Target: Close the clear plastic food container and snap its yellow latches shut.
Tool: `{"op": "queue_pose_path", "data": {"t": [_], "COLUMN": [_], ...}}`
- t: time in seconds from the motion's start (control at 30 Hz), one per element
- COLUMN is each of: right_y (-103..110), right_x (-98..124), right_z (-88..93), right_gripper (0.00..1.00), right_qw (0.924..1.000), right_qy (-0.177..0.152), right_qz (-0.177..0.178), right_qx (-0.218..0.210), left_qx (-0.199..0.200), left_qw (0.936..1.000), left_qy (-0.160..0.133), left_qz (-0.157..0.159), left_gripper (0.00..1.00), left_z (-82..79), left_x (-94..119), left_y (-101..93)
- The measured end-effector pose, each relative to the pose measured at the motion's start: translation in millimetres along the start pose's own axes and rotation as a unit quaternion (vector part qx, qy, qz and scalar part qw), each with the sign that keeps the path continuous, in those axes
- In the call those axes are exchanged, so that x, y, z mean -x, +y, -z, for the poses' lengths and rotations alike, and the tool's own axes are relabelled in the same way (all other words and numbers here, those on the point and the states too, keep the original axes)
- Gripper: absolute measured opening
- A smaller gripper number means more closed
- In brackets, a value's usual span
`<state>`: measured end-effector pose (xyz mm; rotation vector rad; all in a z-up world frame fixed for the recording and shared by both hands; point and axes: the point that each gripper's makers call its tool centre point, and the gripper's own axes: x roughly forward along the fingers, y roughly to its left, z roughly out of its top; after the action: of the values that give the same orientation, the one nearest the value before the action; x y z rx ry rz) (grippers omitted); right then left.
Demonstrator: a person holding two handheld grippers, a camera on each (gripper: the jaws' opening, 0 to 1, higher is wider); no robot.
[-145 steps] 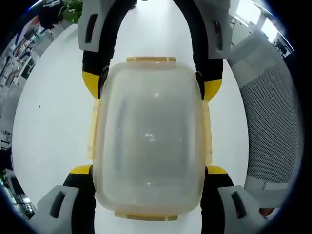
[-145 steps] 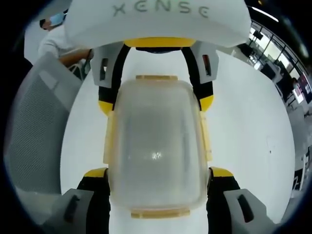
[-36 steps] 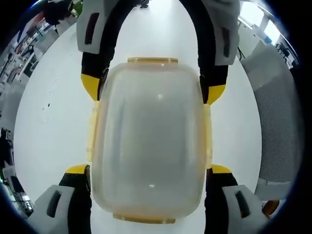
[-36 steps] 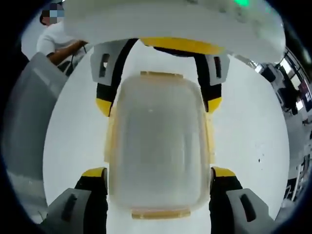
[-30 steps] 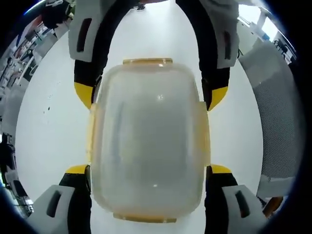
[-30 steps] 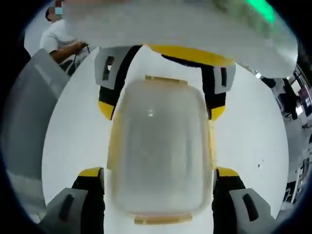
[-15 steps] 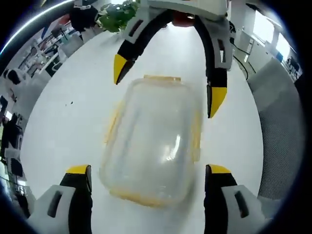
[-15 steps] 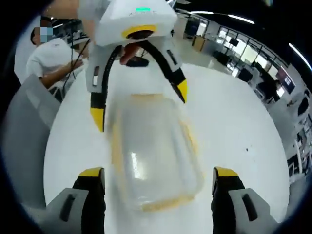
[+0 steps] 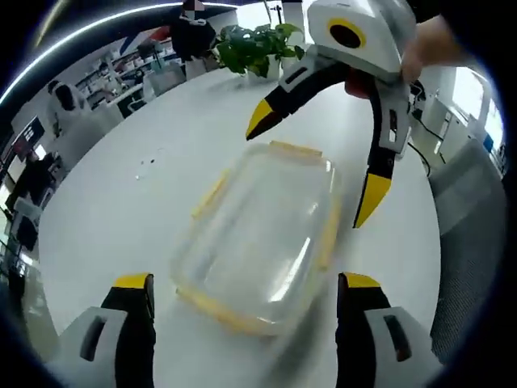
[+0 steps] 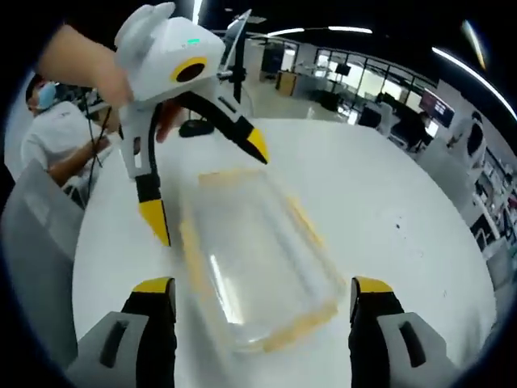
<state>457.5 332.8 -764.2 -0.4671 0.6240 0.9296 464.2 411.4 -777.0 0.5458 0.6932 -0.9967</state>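
White round table (image 9: 105,210) in an office — lidded container (image 9: 260,234) lies between both released grippers, left gripper (image 9: 242,323) and right gripper (image 10: 262,327), long axis running between them — neither nearer.

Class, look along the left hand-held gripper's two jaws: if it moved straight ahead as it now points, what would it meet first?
Most likely the clear food container on the white table, lying between the open jaws of the left hand-held gripper. Beyond it hovers the right hand-held gripper. Depth is uncertain.
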Motion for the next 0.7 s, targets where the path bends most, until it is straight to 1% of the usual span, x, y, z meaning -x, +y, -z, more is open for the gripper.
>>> {"op": "queue_pose_path", "data": {"t": [0.03, 0.07, 0.1, 0.23, 0.33, 0.5, 0.6, 0.67, 0.7], "right_y": [-2, -2, -4, -5, -3, 0, -3, -4, -3], "right_x": [0, 0, 0, -1, -3, -3, 0, 4, 5], "right_z": [0.2, -0.6, -2.5, -3.9, -2.2, -4.4, -8.9, -11.9, -12.0], "right_gripper": [0.90, 0.90, 0.90, 0.91, 0.91, 0.91, 0.92, 0.92, 0.92], "right_qw": [0.9999, 0.9996, 0.9990, 0.9963, 0.9960, 0.9934, 0.9894, 0.9875, 0.9864], "right_qy": [-0.005, -0.012, -0.023, -0.046, -0.049, -0.069, -0.089, -0.101, -0.105], "right_qz": [0.004, 0.005, 0.010, 0.018, 0.021, 0.023, 0.035, 0.044, 0.045], "right_qx": [-0.009, -0.023, -0.037, -0.071, -0.071, -0.088, -0.109, -0.113, -0.118], "left_qx": [0.008, 0.008, 0.007, 0.023, 0.039, 0.058, 0.062, 0.072, 0.078], "left_qw": [1.0000, 1.0000, 0.9999, 0.9991, 0.9977, 0.9947, 0.9936, 0.9918, 0.9900], "left_qy": [-0.006, -0.005, -0.012, -0.034, -0.051, -0.081, -0.090, -0.101, -0.112], "left_qz": [0.000, -0.002, -0.007, -0.013, -0.019, -0.026, -0.029, -0.031, -0.033], "left_gripper": [0.95, 0.95, 0.95, 0.95, 0.95, 0.95, 0.95, 0.94, 0.94], "left_z": [1.0, 2.8, 3.3, 0.9, -1.3, -5.7, -5.0, -5.8, -7.8], "left_x": [0, 0, 0, -1, -2, 2, 3, 6, 8], "left_y": [-0.4, 0.1, 0.3, -2.1, -1.3, 0.5, 0.8, 0.9, 0.6]}}
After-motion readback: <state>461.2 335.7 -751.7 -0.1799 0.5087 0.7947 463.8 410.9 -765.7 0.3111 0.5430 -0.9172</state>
